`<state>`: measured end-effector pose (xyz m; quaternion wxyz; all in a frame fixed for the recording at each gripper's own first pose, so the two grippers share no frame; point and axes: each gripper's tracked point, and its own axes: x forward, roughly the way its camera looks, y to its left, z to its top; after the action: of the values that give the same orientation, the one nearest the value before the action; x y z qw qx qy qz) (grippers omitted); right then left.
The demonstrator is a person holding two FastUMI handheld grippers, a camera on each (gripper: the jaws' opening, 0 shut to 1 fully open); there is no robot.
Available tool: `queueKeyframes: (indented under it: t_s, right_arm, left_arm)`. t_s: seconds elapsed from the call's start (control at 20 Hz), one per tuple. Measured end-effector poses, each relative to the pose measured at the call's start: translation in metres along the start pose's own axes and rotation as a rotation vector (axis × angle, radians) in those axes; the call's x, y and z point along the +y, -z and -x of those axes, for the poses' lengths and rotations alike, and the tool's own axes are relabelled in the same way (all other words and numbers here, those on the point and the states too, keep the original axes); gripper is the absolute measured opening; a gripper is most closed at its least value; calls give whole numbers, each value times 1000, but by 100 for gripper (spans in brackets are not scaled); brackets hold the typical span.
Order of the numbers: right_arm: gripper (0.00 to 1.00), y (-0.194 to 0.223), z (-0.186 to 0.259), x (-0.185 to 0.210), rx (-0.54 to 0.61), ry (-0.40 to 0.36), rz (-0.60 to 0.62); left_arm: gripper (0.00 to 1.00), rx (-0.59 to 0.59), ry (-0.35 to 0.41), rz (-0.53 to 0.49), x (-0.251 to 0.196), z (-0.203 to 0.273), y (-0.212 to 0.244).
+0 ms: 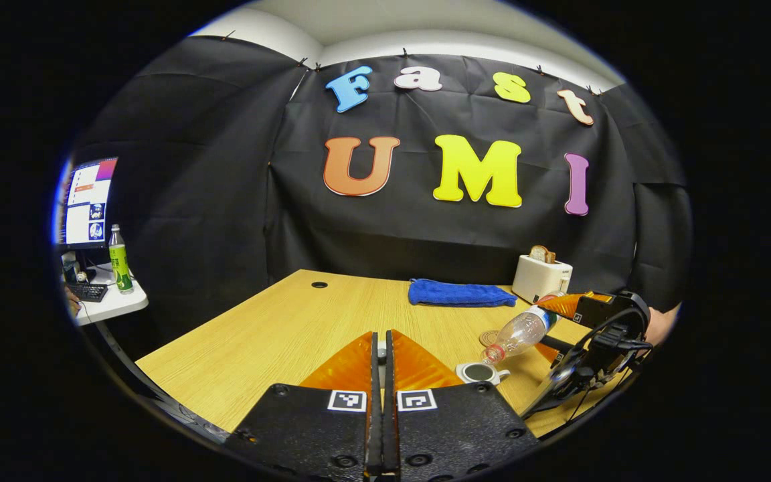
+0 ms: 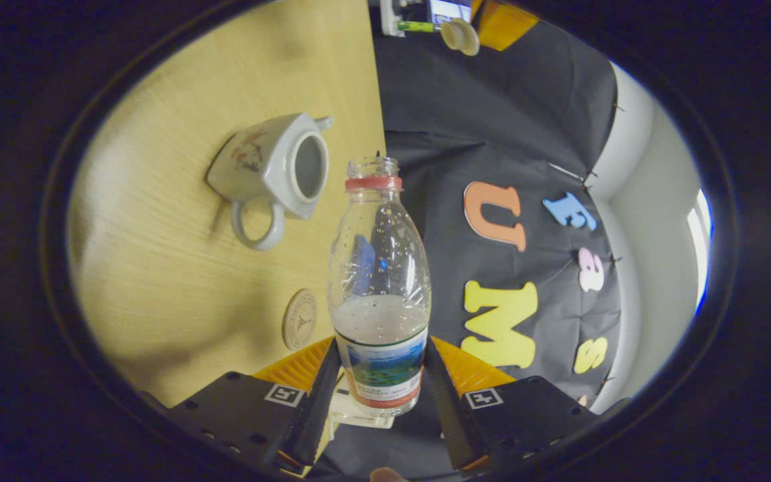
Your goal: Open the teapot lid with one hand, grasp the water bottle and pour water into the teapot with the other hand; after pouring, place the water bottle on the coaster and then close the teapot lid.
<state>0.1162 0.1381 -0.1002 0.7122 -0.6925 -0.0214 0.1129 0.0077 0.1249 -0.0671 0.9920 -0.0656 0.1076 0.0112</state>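
My right gripper (image 2: 379,385) is shut on a clear water bottle (image 2: 379,288) at its labelled lower part. The bottle has no cap and a red ring at the neck. In the left gripper view the bottle (image 1: 523,331) tilts mouth-down just above the white teapot (image 1: 479,372), held by the right gripper (image 1: 559,320). The teapot (image 2: 272,167) stands open on the wooden table, its handle toward the round coaster (image 2: 300,319). My left gripper (image 1: 381,335) is raised off to the side, shut on the teapot lid (image 2: 458,35). No stream shows at the bottle's mouth.
A folded blue towel (image 1: 462,293) and a white toaster (image 1: 541,278) holding toast sit at the table's far side. The coaster (image 1: 489,337) lies just behind the teapot. A side desk at far left carries a monitor (image 1: 84,201) and a green bottle (image 1: 120,260).
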Motion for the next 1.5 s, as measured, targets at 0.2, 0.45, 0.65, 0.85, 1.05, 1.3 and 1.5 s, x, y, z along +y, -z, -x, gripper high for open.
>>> queueKeyframes:
  t_s: [0.2,0.45,0.65,0.85,1.05,1.3,1.5]
  right_arm:
    - [74,-12,4,20,2,-121,-369]
    - [74,-24,12,7,-32,-187,-770]
    - [72,-22,19,-14,-58,-270,-1177]
    - [71,4,0,-55,-48,-211,-1426]
    - [72,20,-36,-68,-55,-142,-1479]
    - [72,22,-86,-35,-24,-179,-1548]
    - [72,21,-110,-6,26,-211,-1538]
  left_arm:
    - [3,-16,8,-3,-2,1,-4]
    - [3,-57,26,-2,-18,6,-17]
    - [3,-58,38,-11,-27,5,-16]
    - [3,-56,50,-17,-31,5,-17]
    - [3,-60,48,-13,-25,5,-18]
    - [3,-44,14,-13,-10,8,-16]
    - [3,-36,12,-23,-9,6,-14]
